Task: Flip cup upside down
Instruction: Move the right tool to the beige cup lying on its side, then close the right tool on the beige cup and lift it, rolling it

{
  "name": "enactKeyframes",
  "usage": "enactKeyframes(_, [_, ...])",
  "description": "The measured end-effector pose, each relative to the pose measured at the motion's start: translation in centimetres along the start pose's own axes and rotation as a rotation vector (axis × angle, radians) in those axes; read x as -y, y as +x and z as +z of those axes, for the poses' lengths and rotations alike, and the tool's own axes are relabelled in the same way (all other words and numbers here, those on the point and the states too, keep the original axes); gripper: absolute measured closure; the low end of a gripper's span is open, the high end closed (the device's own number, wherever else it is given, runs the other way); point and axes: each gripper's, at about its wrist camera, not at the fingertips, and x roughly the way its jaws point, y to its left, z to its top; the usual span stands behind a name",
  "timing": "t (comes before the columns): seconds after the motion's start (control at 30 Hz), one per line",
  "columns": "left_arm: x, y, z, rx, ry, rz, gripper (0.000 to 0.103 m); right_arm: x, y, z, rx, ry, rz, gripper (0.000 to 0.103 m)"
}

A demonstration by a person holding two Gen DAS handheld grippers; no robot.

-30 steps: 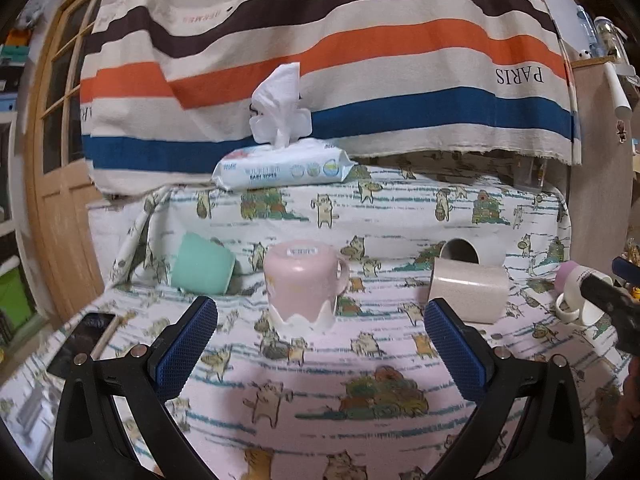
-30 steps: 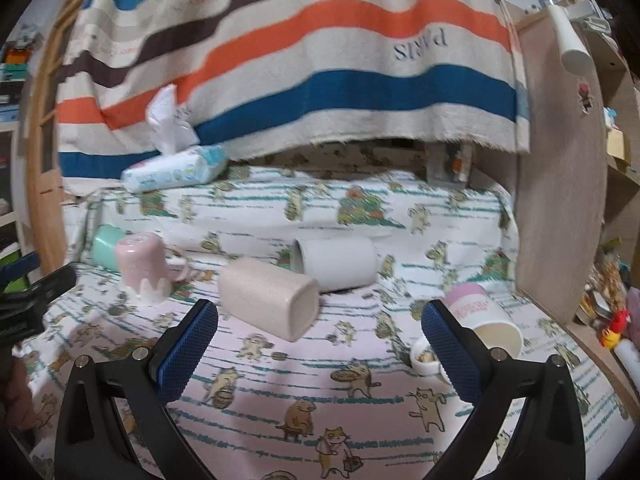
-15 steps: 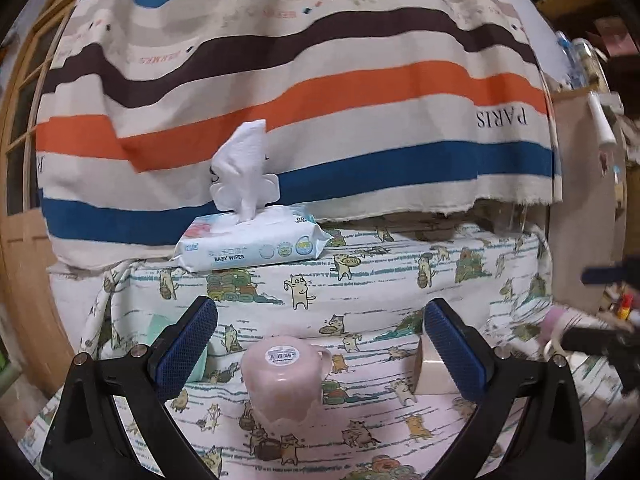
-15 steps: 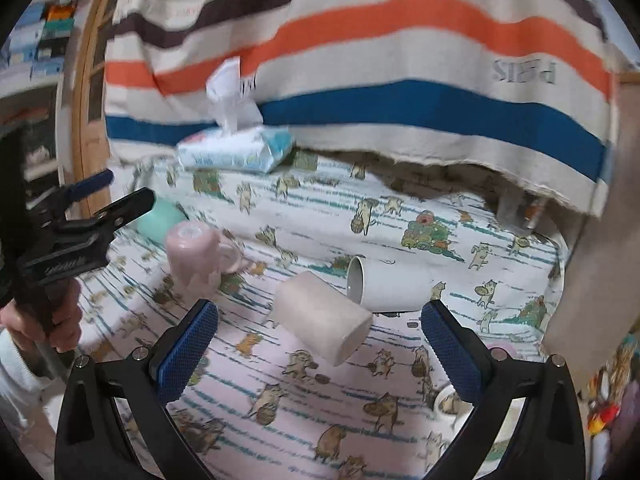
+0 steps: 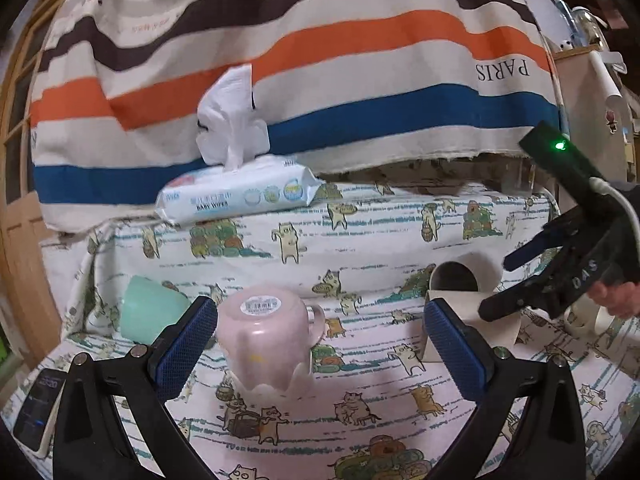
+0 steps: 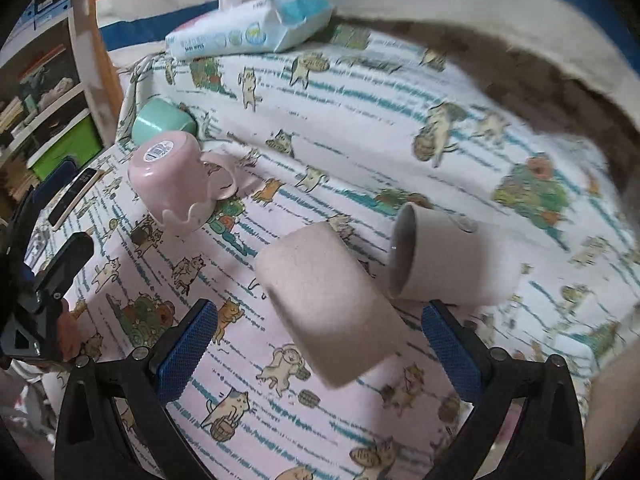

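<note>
A pink mug (image 5: 266,342) stands upside down on the cat-print cloth, barcode sticker up; it also shows in the right wrist view (image 6: 176,180). My left gripper (image 5: 320,350) is open and empty, its left pad just beside the mug. A beige square cup (image 6: 332,304) lies on its side, between and just beyond my open, empty right gripper (image 6: 320,350). A grey-white cup (image 6: 448,256) lies on its side behind it, mouth to the left. The right gripper (image 5: 560,280) shows at the right edge of the left wrist view.
A mint cup (image 5: 152,314) lies on its side at the far left. A pack of baby wipes (image 5: 236,194) sits on the raised back ledge under a striped cloth. A phone (image 5: 38,412) lies at the left edge. Another cup (image 5: 584,320) sits at the far right.
My right gripper has moved down and forward over the beige cup, which now lies between its fingers. The left gripper has dropped back lower, near the pink mug.
</note>
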Motion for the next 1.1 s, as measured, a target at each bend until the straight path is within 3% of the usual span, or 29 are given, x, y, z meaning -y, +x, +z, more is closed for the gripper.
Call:
enactKeyframes(0.17, [-1.0, 1.4, -0.2, -0.068, -0.053, -0.017, 0.0, 0.6, 2.2, 0.8, -0.032, -0.037, 0.027, 0.001])
enactKeyframes(0.27, [-1.1, 1.5, -0.2, -0.071, -0.056, -0.013, 0.0, 1.0, 3.5, 0.8, -0.058, -0.11, 0.067, 0.001])
enactKeyframes(0.4, [-1.1, 1.6, -0.2, -0.073, -0.051, -0.012, 0.0, 1.9, 4.7, 1.1, -0.116, -0.113, 0.171, 0.001])
enactKeyframes(0.53, [-1.1, 1.5, -0.2, -0.068, -0.047, -0.01, 0.0, 1.7, 5.3, 1.5, -0.171, -0.165, 0.195, 0.001])
enactKeyframes(0.63, [-1.1, 1.5, -0.2, -0.073, -0.046, -0.007, 0.0, 1.2, 5.9, 1.7, -0.222, -0.19, 0.198, 0.013])
enactKeyframes(0.7, [-1.2, 1.5, -0.2, -0.073, -0.046, -0.004, 0.0, 1.2, 6.5, 1.7, -0.257, -0.188, 0.174, 0.027])
enactKeyframes(0.83, [-0.9, 1.5, -0.1, -0.07, -0.031, 0.004, 0.0, 1.0, 7.6, 1.4, -0.294, -0.164, 0.187, 0.031])
enactKeyframes(0.97, [-0.8, 1.6, -0.1, -0.075, -0.029, 0.005, 0.0, 0.8, 9.3, 1.1, -0.347, -0.049, 0.151, 0.033])
enactKeyframes(1.07, [-0.9, 1.5, -0.1, -0.068, -0.031, 0.023, 0.0, 1.0, 8.5, 0.4, -0.324, 0.169, 0.047, 0.033])
enactKeyframes(1.1, [-0.8, 1.5, -0.1, -0.069, -0.03, 0.03, 0.0, 0.8, 7.5, -0.3, -0.28, 0.254, 0.048, 0.033])
